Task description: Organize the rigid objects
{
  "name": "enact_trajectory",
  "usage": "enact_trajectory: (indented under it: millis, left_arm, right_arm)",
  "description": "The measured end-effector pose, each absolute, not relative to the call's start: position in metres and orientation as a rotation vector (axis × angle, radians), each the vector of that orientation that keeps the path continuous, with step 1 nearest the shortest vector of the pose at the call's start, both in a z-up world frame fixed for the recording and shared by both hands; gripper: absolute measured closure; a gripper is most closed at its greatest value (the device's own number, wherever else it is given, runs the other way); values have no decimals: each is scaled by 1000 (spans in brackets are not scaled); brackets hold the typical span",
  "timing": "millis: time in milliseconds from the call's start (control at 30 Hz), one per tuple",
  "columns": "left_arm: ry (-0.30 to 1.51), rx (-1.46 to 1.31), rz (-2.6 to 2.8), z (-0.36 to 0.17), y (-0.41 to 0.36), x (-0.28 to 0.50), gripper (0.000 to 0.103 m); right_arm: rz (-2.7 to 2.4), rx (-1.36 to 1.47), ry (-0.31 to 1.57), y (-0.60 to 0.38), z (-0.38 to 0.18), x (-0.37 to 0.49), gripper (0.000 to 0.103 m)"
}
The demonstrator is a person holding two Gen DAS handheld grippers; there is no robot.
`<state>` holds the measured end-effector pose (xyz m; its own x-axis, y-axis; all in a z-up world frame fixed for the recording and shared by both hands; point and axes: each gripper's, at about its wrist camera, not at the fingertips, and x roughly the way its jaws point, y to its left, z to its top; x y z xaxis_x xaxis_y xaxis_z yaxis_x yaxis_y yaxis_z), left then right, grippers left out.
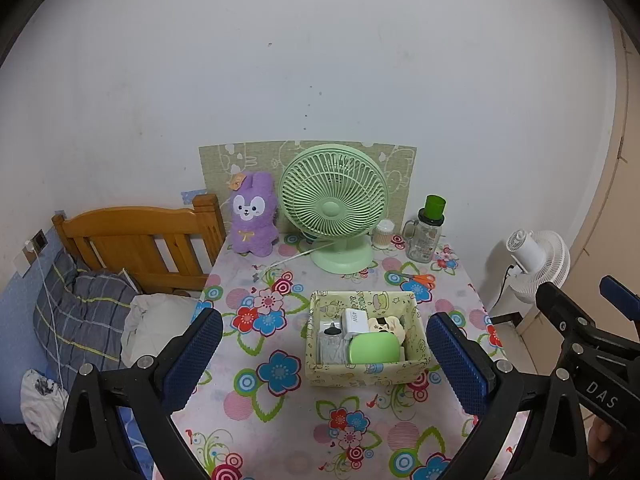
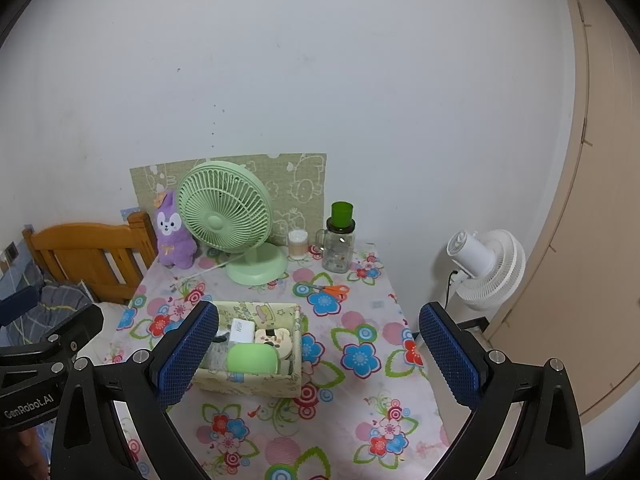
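Orange-handled scissors [image 1: 416, 279] lie flat on the floral table [image 1: 280, 432], far of the patterned box [image 1: 416, 332] and near the glass jar [image 1: 423, 236]. Their long axis runs left to right, handles to the right, blades pointing left. They look light, stiff and thin, hard to lift off the cloth; the handle loops seem the best hold. The box already carries a white charger [image 1: 356, 320], a green case [image 1: 374, 349] and other small hard pieces. The left tool [image 1: 324, 356] hangs with jaws spread wide and empty above the near table; the right tool [image 2: 319, 350] is likewise spread, holding nothing.
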<state>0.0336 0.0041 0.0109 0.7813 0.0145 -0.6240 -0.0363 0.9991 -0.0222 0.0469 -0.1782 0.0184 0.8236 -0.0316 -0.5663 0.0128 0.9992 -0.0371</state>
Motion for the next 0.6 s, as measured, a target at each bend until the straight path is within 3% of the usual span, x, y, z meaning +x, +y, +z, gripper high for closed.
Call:
enact_trajectory:
  millis: [600]
  left_arm:
    - [657, -12, 15, 15, 3, 34, 0]
  right_arm:
    - [-21, -37, 604, -177, 19, 48, 1]
